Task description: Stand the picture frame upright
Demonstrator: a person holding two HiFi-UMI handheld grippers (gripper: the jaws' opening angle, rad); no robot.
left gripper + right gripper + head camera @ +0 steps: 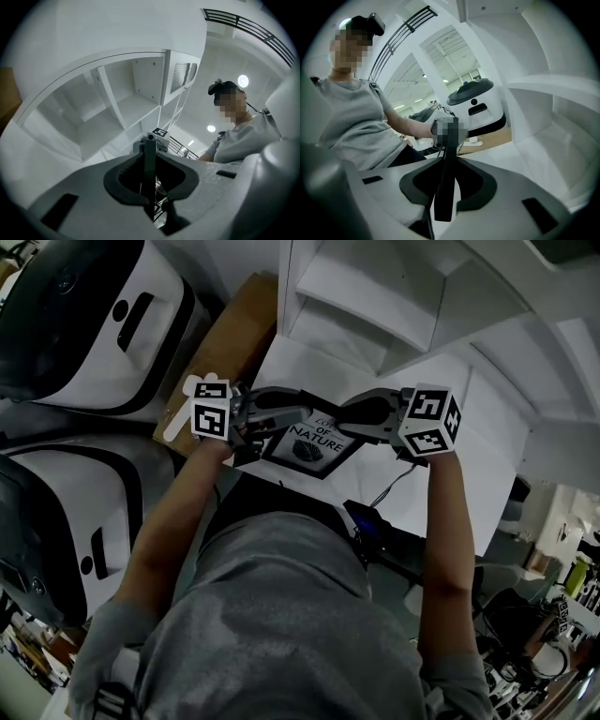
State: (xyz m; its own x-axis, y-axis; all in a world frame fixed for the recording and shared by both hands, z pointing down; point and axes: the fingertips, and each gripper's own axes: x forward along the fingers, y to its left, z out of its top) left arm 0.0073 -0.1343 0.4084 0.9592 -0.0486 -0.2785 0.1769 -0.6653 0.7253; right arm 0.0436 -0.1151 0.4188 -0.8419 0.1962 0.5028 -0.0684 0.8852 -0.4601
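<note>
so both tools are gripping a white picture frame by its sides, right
Not white: the picture frame is black, as the head view shows. The left tool and the right tool do grip it by its sides.

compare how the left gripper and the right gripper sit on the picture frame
The left gripper is at the left side of the picture frame; the right gripper is at its right side. In the left gripper view the frame's edge runs straight up between the jaws; in the right gripper view it leans. Shared: each has the frame's edge between its jaws and appears closed on it.
</note>
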